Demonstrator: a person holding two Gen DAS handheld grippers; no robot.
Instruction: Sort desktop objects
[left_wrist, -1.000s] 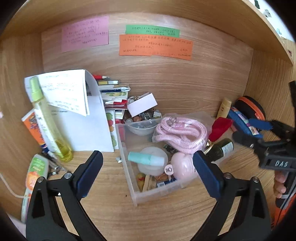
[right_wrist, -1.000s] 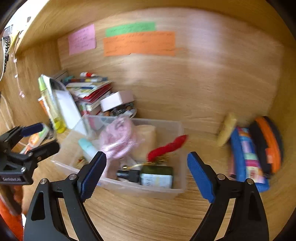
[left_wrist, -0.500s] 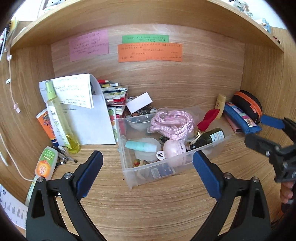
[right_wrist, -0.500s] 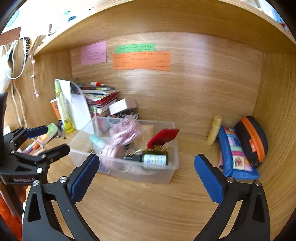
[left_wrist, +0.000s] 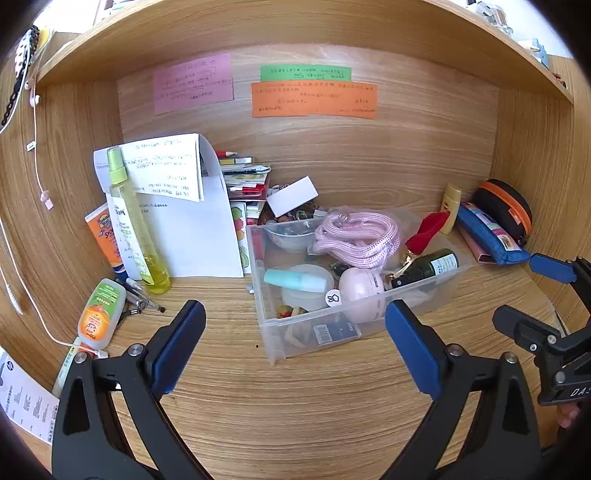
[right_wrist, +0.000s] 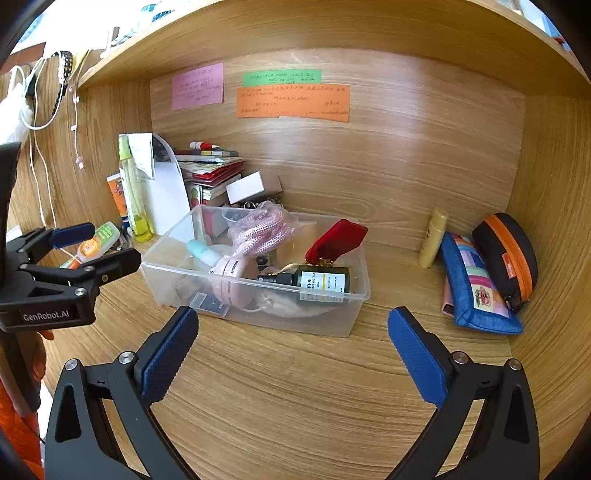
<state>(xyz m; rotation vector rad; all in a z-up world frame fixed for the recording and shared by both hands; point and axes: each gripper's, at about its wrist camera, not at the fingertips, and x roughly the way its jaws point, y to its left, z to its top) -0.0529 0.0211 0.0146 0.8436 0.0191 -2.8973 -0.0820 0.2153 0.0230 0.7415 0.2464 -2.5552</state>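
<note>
A clear plastic bin stands mid-desk, holding a pink rope, a dark green bottle, a pink round item, a teal tube and a red ribbon. My left gripper is open and empty, in front of the bin. My right gripper is open and empty, also in front of the bin. Each gripper shows at the edge of the other's view.
A tall yellow spray bottle, white papers, an orange tube, an orange-labelled bottle and pens lie left. Stacked books stand behind. A yellow tube, blue pouch and black-orange case lie right.
Both grippers have pulled back from the bin and stayed open, so more bare desk shows in front of it. The things on the desk have not moved.
</note>
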